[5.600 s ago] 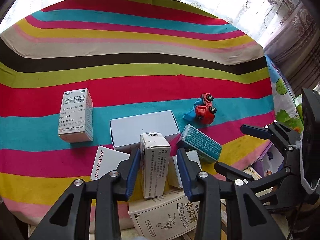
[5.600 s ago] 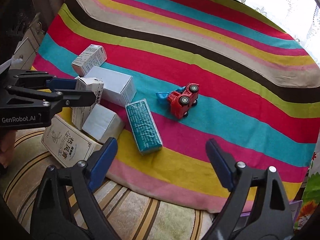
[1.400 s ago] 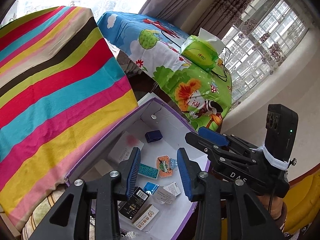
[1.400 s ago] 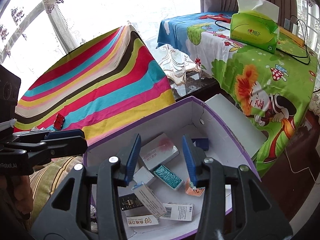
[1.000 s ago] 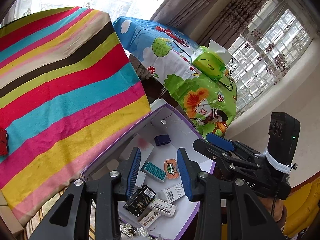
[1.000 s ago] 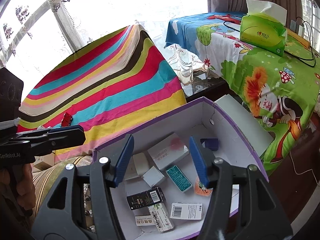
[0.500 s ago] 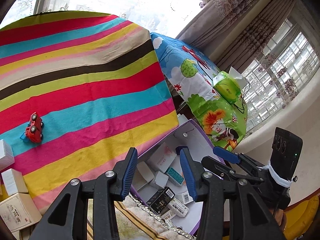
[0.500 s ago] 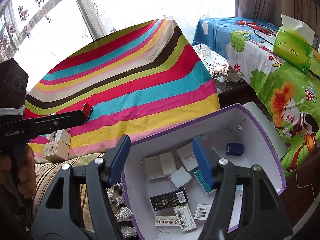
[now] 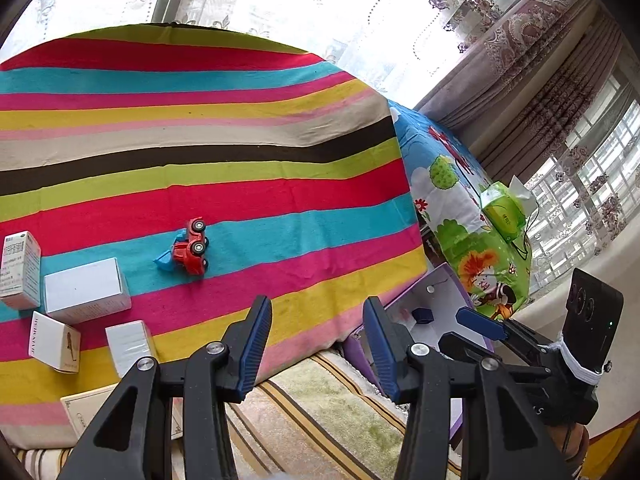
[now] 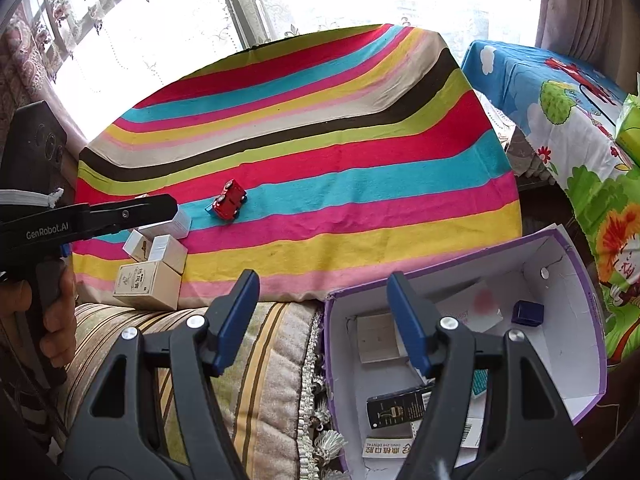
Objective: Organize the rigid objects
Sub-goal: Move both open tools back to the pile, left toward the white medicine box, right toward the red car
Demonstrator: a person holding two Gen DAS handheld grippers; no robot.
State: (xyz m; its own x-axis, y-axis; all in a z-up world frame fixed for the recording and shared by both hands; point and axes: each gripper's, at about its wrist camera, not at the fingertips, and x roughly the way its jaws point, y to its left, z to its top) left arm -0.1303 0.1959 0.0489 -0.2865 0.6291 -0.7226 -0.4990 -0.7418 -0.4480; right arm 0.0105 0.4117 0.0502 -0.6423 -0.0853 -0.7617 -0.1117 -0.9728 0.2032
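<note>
Covering the desk (image 10: pixel 360 216), a striped cloth (image 9: pixel 200 152) carries every item not yet sorted.

Purple-rimmed storage box (image 10: pixel 584 280): on the floor-side right of the desk, already holding several small packs and cards.

Cartons, five in view: a printed carton (image 10: pixel 146 284) at the cloth's near edge, a plain white carton (image 9: pixel 86 290), a medicine carton (image 9: pixel 20 270) standing at far left, and two small white cartons (image 9: pixel 54 342) (image 9: pixel 130 342) between them. Likely light, stiff cardboard, crushable if squeezed hard; best taken across the two broad flat faces.

Toy truck (image 9: pixel 189 248): red with a blue scoop, lying on its side on the teal stripe, well apart from the cartons. Probably hard, light, prone to roll; grip across the body, not the wheels.

Left tongs (image 9: pixel 316 348): empty, jaws opening, over the cloth's near edge.

Right tongs (image 10: pixel 324 320): empty, jaws parted wide, between the desk and the box.
</note>
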